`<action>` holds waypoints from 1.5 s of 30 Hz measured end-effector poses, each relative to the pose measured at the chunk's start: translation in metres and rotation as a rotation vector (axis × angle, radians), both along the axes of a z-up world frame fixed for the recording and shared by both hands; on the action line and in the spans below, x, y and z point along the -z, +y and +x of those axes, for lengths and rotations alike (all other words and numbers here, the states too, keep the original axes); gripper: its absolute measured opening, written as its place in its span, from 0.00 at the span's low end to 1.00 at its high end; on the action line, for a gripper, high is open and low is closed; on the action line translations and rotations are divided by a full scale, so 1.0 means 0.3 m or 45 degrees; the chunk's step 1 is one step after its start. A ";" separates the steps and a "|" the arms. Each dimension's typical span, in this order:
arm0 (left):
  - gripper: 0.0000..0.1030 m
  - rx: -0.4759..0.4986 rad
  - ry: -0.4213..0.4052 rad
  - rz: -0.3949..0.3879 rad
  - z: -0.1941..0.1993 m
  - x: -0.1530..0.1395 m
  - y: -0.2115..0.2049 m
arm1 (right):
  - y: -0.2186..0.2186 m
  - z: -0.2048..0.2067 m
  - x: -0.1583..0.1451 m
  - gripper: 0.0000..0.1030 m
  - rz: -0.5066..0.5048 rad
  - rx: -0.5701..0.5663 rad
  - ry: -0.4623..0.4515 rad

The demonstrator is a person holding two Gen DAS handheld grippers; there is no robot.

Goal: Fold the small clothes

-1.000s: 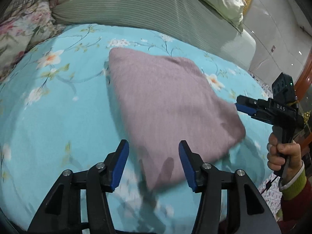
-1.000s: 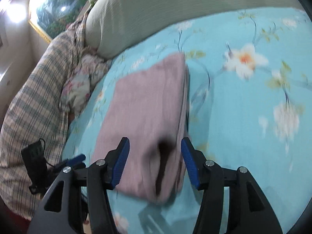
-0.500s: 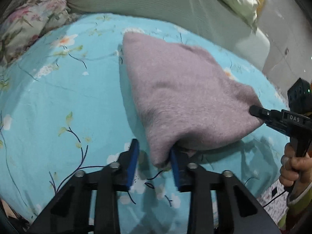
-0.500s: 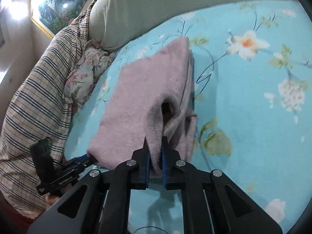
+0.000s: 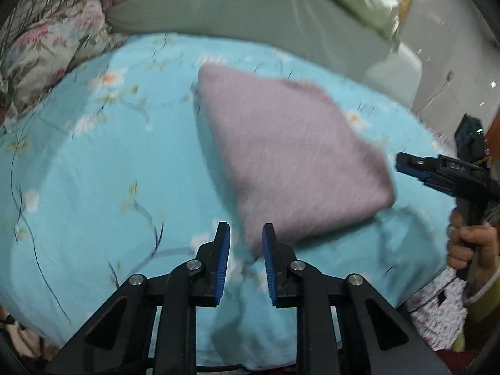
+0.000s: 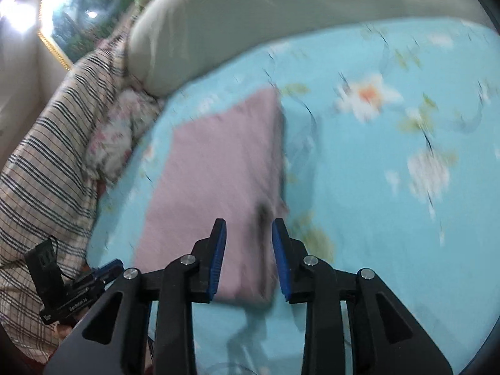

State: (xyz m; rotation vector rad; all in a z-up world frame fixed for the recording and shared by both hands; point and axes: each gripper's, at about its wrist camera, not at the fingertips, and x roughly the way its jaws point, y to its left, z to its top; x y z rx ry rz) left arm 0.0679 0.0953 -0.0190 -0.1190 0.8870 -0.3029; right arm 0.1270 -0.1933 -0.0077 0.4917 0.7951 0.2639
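Note:
A folded mauve knitted garment (image 5: pixel 290 159) lies flat on the blue floral bedsheet (image 5: pixel 109 168); it also shows in the right wrist view (image 6: pixel 218 175). My left gripper (image 5: pixel 246 237) is open and empty, just off the garment's near corner. My right gripper (image 6: pixel 248 234) is open and empty, over the garment's near edge; it also shows at the right of the left wrist view (image 5: pixel 409 168). The left gripper also shows at the lower left of the right wrist view (image 6: pixel 103 273).
A grey-green ribbed bolster (image 5: pixel 250 9) runs along the back of the bed. A floral pillow (image 5: pixel 53 47) and a checked blanket (image 6: pixel 37 168) lie at the side. The bed's edge (image 5: pixel 431 306) drops off near the hand.
Both grippers were shut on the garment's near corners half a second ago. Both have let go, opened and drawn back. The garment has dropped flat.

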 end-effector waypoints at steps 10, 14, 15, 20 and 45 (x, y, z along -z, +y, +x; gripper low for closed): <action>0.19 0.118 0.012 -0.093 0.144 0.020 -0.115 | 0.043 0.406 0.145 0.31 -0.029 -0.004 0.114; 0.19 0.124 0.093 -0.026 0.159 0.100 -0.132 | -0.009 0.465 0.216 0.19 -0.019 0.055 0.139; 0.19 0.122 0.112 -0.013 0.160 0.123 -0.133 | -0.016 0.471 0.218 0.13 -0.033 0.068 0.138; 0.19 0.097 0.119 -0.006 0.166 0.144 -0.137 | -0.030 0.492 0.229 0.12 -0.038 0.080 0.137; 0.18 0.078 0.110 0.065 0.134 0.123 -0.159 | 0.070 0.057 0.286 0.14 -0.244 -0.058 0.147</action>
